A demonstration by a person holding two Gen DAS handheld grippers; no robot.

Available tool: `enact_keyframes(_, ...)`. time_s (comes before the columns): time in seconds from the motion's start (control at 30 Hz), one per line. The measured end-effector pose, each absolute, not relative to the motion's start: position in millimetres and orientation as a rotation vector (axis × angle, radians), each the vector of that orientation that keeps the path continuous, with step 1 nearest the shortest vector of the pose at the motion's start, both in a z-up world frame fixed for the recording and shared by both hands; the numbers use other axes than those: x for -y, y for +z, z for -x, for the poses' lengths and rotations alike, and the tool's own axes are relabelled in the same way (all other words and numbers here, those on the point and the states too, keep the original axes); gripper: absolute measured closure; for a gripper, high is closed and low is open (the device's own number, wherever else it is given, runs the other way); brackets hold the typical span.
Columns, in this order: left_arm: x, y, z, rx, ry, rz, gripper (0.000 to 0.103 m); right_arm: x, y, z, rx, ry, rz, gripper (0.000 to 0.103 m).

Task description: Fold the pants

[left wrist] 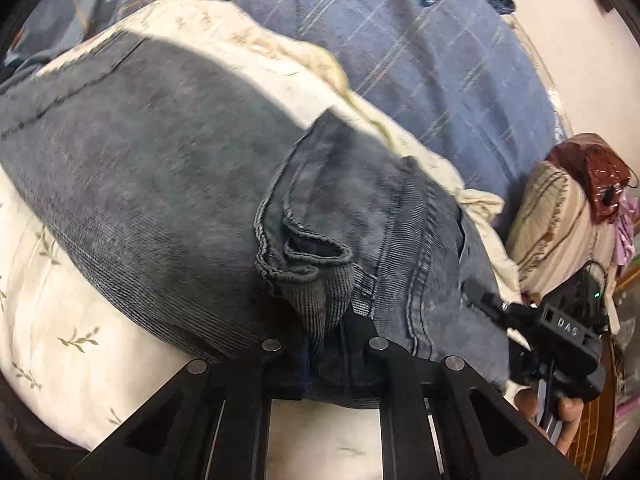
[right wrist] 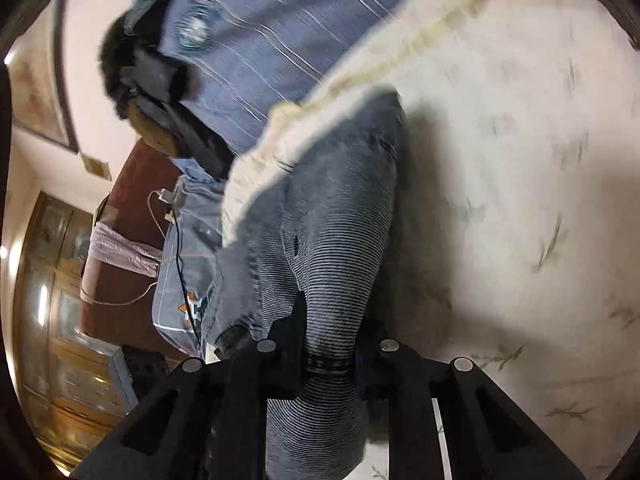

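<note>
pants (left wrist: 160, 184): we see grey ribbed corduroy, bulky, stitched seams
left gripper (left wrist: 326, 344): clamped on hem fold
right gripper (right wrist: 328, 360): clamped on pants

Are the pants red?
No, the pants are grey-blue corduroy, lying on a cream quilt with leaf prints.

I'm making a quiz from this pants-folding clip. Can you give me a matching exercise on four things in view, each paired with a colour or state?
Column one:
1. pants
2. quilt
3. bedsheet
4. left tongs

Column two:
A. blue with pale stripes
B. shut on fabric
C. cream with leaf sprigs
D. grey corduroy

Pairs: 1-D, 2-C, 3-A, 4-B
</note>
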State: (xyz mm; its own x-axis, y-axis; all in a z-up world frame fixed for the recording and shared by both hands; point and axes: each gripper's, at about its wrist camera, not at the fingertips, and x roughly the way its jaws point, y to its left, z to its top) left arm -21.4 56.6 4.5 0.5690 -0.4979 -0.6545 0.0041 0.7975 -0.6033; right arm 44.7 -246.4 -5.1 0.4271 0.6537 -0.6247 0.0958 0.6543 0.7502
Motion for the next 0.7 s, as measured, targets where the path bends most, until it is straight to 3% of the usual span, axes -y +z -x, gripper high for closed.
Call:
enact_keyframes(0.23, 26.2, 36.4, -20.8, -0.908, -0.461, 0.511, 0.092, 296.5, 66.8, -65.2, -0.942, 0.256, -0.590, 0.087)
enact_keyframes(0.4, 75.2, -6.8, -34.4, -1.050, -0.449, 0.419, 0.091, 334.0, 12.4, -61.1, -1.072, 0.115, -0.547, 0.083)
enact_keyframes(0.47, 73.8, -8.2, -33.5, -1.025, -0.460, 0.444, 0.089, 338.0, -11.6, -64.6, -1.146, 0.048, -0.573, 0.072)
enact_keyframes(0.53, 71.2, -2.8, -35.1, -1.026, -0.482, 0.427, 0.088, 337.8, -4.9, -65.5, -1.122, 0.062, -0.581, 0.069)
enact_keyframes(0.63, 58.1, -0.4, -35.6, -1.055, -0.507, 0.447, 0.082, 329.6, 9.9, -61.0, -1.090, 0.001, -0.492, 0.046)
enact_keyframes(0.7, 40.3, 9.5, -27.1, -1.034, -0.510, 0.445, 0.075, 320.9, 28.4, -49.9, -1.000, -0.076, -0.438, 0.046)
